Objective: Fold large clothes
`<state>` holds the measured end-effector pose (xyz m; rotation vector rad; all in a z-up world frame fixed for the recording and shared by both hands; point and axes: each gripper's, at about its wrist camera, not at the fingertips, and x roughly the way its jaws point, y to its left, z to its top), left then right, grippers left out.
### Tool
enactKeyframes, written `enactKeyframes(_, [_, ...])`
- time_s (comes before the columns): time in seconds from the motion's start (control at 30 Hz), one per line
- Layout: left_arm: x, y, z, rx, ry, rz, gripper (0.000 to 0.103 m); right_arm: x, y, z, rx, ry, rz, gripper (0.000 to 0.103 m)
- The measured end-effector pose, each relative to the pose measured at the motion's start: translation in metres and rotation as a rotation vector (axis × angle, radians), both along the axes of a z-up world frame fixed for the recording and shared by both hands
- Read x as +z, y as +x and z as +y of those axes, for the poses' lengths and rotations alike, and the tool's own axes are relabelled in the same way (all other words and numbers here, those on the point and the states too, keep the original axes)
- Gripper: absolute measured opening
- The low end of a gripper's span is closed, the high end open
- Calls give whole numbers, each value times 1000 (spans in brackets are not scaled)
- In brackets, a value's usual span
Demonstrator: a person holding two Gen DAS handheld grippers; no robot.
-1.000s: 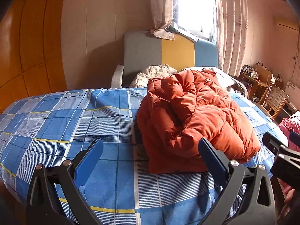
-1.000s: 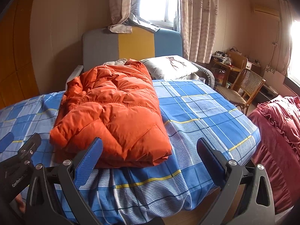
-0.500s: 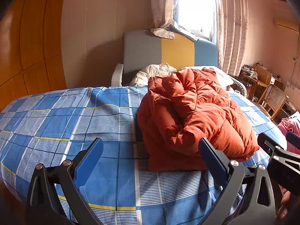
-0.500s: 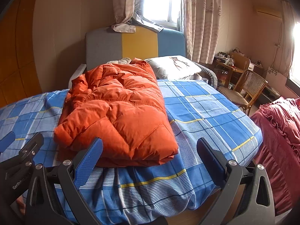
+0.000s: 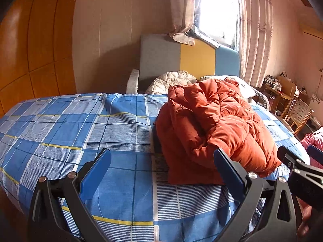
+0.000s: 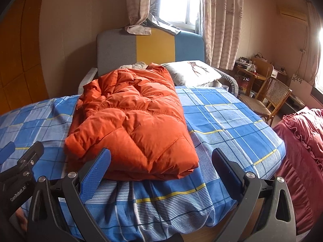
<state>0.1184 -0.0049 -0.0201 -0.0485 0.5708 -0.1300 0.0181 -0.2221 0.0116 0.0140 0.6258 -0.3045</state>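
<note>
Both tools drawn back slightly, orange jacket (image 6: pixel 133 121) folded on bed (image 6: pixel 222 117)

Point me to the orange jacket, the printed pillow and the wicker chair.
orange jacket (image 6: pixel 133 125): right wrist view, middle of its quilted top panel.
printed pillow (image 6: pixel 193 72): right wrist view, its top face by the print.
wicker chair (image 6: pixel 277 90): right wrist view, its woven backrest.

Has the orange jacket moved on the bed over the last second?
No. The orange jacket lies on the same checks of the blue plaid sheet, its top by the headboard; only the cameras shifted slightly.
</note>
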Motion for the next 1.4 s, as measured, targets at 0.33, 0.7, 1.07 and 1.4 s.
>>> enactKeyframes(0.33, [2, -3, -2, -5, 6, -7, 101, 5, -4, -6, -12, 10, -20, 100])
enactKeyframes(0.7, [6, -4, -3, -6, 3, -17, 101, 10, -7, -17, -41, 17, -26, 100])
enactKeyframes(1.07, [12, -6, -3, -8, 11, -35, 101, 15, -12, -20, -32, 22, -39, 100])
enactKeyframes(1.4, [15, -7, -2, -8, 12, -42, 101, 18, -14, -13, -8, 11, -43, 100])
